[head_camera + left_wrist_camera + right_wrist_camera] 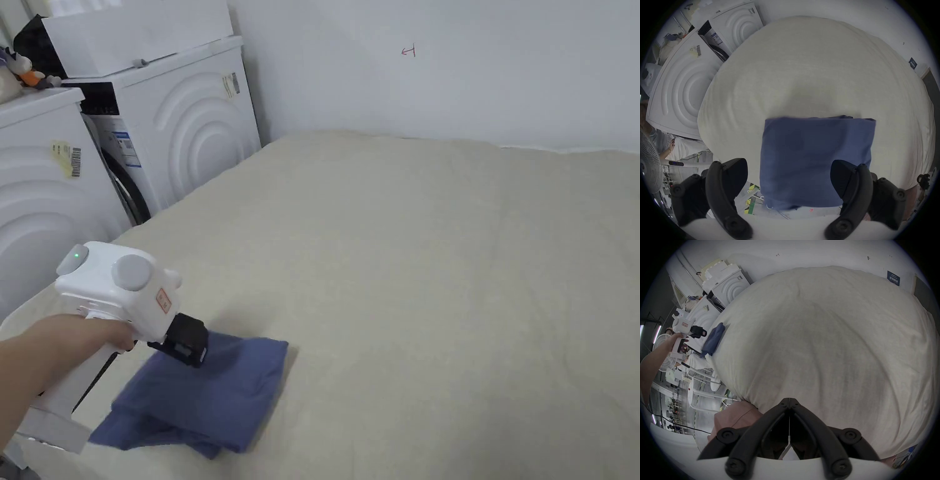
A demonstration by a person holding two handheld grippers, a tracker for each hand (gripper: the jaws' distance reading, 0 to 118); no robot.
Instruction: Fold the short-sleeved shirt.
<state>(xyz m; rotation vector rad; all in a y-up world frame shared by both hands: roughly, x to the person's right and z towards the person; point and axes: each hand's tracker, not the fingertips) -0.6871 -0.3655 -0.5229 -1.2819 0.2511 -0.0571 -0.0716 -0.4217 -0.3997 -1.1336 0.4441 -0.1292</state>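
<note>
Head view. We see the folded blue shirt [200, 397] lying at the near left corner of the bed [437, 281], which is covered in a beige sheet. The left gripper [187, 340], held in a hand [94, 334], hovers over the shirt's left edge; from here we cannot tell how far its jaws stand apart. Two white washing machines [181, 125] stand beside the bed on the left, against the white wall [469, 62].

Left gripper view. We see the left gripper [788, 177] with its jaws spread wide; the shirt [817, 162] lies between and beyond them as a neat rectangle, and neither jaw presses on it. The picture is slightly blurred. The bed [802, 73] stretches past the shirt, the washing machines [683, 91] to the left, and a fan [649, 164] at the left edge.

Right gripper view. We see the right gripper [789, 400] with its jaws closed tip to tip and nothing between them, held low over the near edge of the bed [834, 337]. Far off on the left, the shirt [713, 339] lies at the bed's corner with the left gripper [699, 332] just beside it.
</note>
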